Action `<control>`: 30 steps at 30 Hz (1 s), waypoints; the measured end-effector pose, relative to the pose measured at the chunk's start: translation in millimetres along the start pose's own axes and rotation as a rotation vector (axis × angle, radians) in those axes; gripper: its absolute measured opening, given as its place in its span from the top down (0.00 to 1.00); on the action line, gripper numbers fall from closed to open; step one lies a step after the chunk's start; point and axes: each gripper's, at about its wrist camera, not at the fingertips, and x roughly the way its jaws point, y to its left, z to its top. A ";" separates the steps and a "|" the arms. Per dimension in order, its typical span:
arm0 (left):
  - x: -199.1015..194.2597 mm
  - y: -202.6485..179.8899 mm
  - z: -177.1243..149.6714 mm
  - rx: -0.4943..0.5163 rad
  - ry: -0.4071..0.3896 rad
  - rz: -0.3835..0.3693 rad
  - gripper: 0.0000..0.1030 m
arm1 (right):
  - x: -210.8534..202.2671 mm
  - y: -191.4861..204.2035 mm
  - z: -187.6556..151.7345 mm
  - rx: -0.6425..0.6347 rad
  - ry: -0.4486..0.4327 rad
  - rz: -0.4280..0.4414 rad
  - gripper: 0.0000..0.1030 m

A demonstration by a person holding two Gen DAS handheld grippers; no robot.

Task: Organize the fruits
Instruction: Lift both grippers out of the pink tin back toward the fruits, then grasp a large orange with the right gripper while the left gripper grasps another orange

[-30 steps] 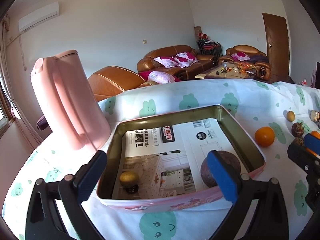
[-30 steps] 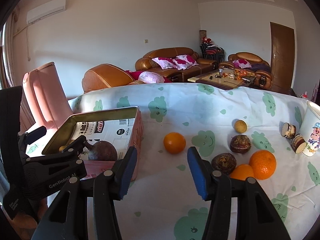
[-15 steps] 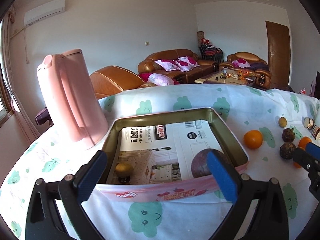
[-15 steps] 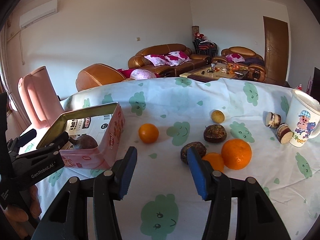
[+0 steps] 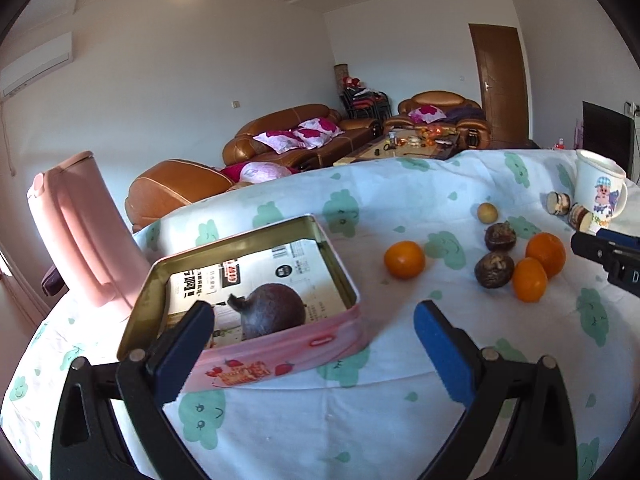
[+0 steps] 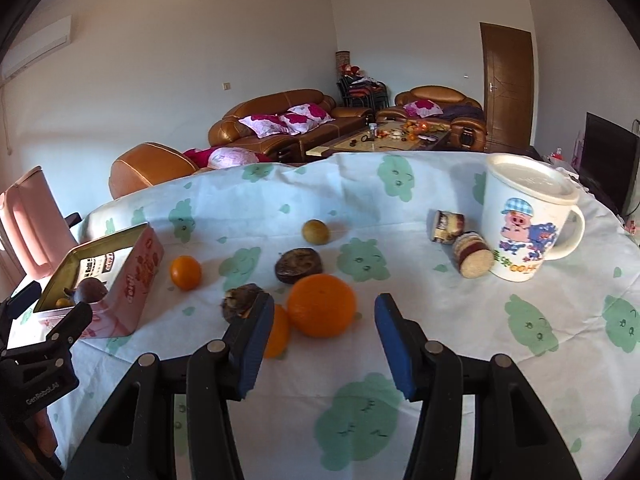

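Observation:
A pink tin [image 5: 280, 344] stands open on the cloud-print cloth, with a dark purple fruit [image 5: 272, 314] inside. My left gripper [image 5: 312, 320] hovers open and empty at the tin's near right corner. Right of the tin lie a small orange [image 5: 404, 259], two dark wrinkled fruits [image 5: 493, 269], two more oranges [image 5: 546, 254] and a small yellow fruit [image 5: 487, 213]. My right gripper [image 6: 324, 308] is open. The big orange [image 6: 321, 310] lies just beyond its fingertips, untouched. A smaller orange [image 6: 277, 336] and a dark fruit [image 6: 240, 300] sit partly behind its left finger [image 6: 256, 344].
A pink jug [image 5: 80, 232] stands left of the tin. A lidded cartoon mug [image 6: 524, 216] and two small jars [image 6: 474, 254] lying on their sides are at the right. The table's far edge drops off toward brown sofas.
Both grippers have moved to the right. The left one has left the tin's front for its right corner. The right one has come up to the cluster of oranges. Neither has changed its opening.

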 end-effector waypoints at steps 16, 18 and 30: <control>12.2 -51.1 9.4 0.045 0.081 -0.084 0.01 | 65.4 -15.3 19.0 0.183 0.208 0.253 0.47; 13.9 -57.1 10.8 0.055 0.086 -0.083 0.01 | 78.1 -11.6 17.2 0.203 0.248 0.295 0.46; 22.0 -78.6 17.9 0.063 0.121 -0.107 0.01 | 64.1 -29.2 18.6 0.201 0.231 0.242 0.54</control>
